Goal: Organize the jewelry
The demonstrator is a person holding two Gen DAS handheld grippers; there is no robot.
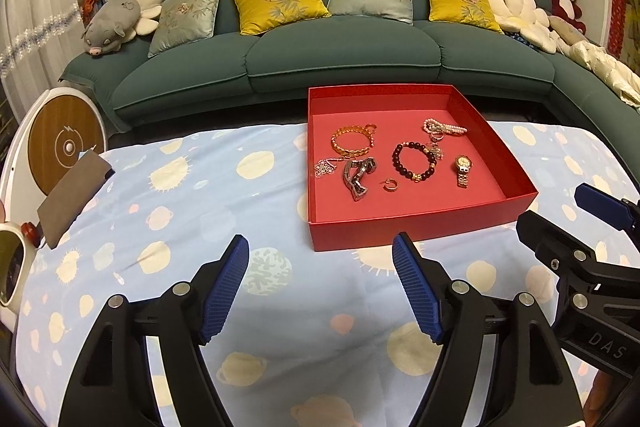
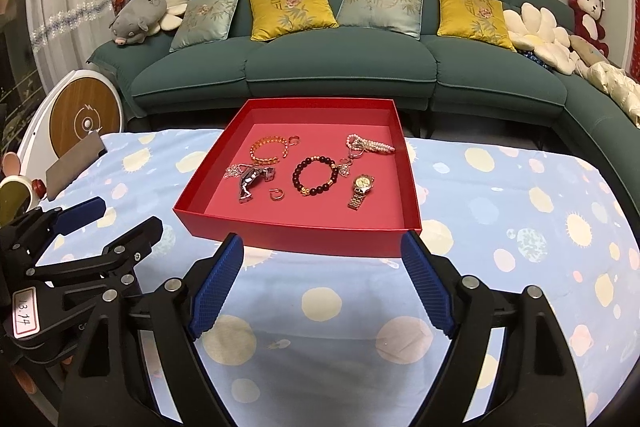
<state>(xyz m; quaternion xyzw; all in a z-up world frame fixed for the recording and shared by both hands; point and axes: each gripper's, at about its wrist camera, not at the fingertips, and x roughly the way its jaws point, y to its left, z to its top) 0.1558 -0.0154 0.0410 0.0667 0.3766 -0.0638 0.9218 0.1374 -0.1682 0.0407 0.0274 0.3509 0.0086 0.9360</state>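
Observation:
A shallow red box [image 1: 404, 233] [image 2: 304, 241] stands on the patterned blue cloth and holds all the jewelry: an orange bangle [image 1: 352, 143] [image 2: 269, 148], a dark bead bracelet [image 1: 415, 161] [image 2: 316, 175], a gold watch [image 1: 463, 170] [image 2: 362, 190], a pink pearl strand [image 1: 444, 127] [image 2: 374, 143], a metal link bracelet [image 1: 359, 175] [image 2: 252, 183] and a small hoop earring [image 1: 389, 184] [image 2: 276, 194]. My left gripper [image 1: 320, 291] is open over bare cloth, in front of the box's near left corner. My right gripper [image 2: 322, 287] is open just before the box's near wall. Neither holds anything.
A brown pouch [image 1: 72, 197] lies at the cloth's left edge beside a round white and wood device [image 1: 64, 147]. Behind the table runs a green sofa [image 1: 340, 55] with cushions and plush toys. The two grippers sit close side by side; the right gripper [image 1: 592, 223] shows in the left wrist view.

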